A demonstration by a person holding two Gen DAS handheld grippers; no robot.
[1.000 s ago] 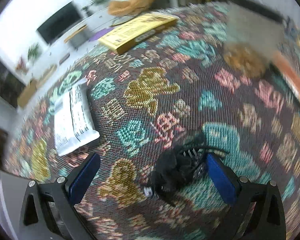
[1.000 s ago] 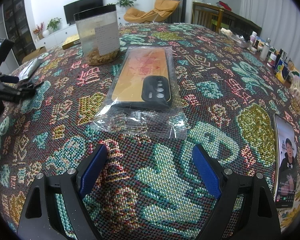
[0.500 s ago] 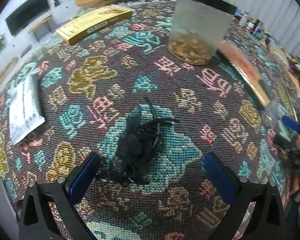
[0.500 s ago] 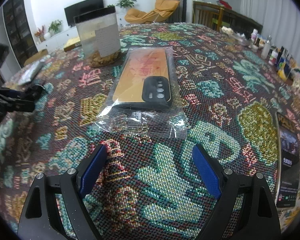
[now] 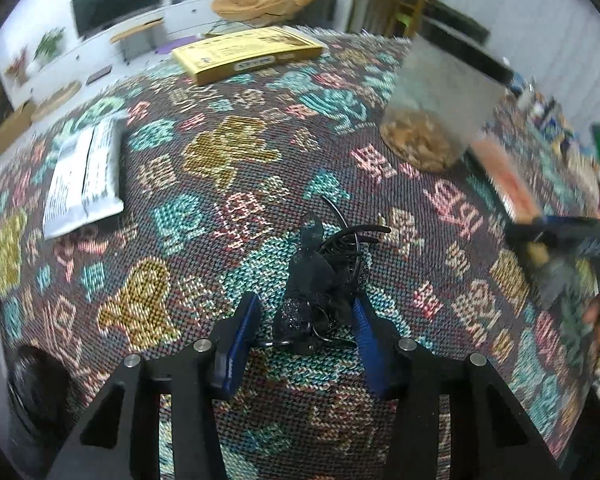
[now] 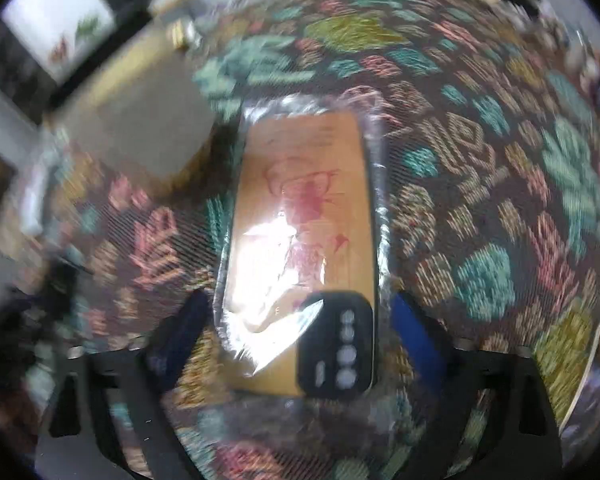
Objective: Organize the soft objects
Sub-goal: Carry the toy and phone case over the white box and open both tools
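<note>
A black hair clip with a soft fabric bow (image 5: 316, 300) lies on the patterned tablecloth (image 5: 228, 160). My left gripper (image 5: 304, 340) straddles it and its jaws are closing. The right pad (image 5: 364, 336) touches the clip; the left pad (image 5: 244, 344) stands a little clear. In the blurred right wrist view, an orange phone case in a clear plastic bag (image 6: 300, 220) lies between the pads of my right gripper (image 6: 300, 340). Its jaws are opening wide, and neither pad presses on the bag. The right gripper (image 5: 560, 232) also shows blurred at the right of the left wrist view.
A clear jar with brownish bits at its bottom (image 5: 432, 120) stands beyond the clip, to the right. A flat yellow box (image 5: 248, 54) lies at the table's far edge. A white printed packet (image 5: 84, 176) lies on the left. Small bottles crowd the far right.
My left gripper's jaws have narrowed from wide open to close around the black clip. My right gripper has moved forward over the bagged phone case, which now lies between its pads.
</note>
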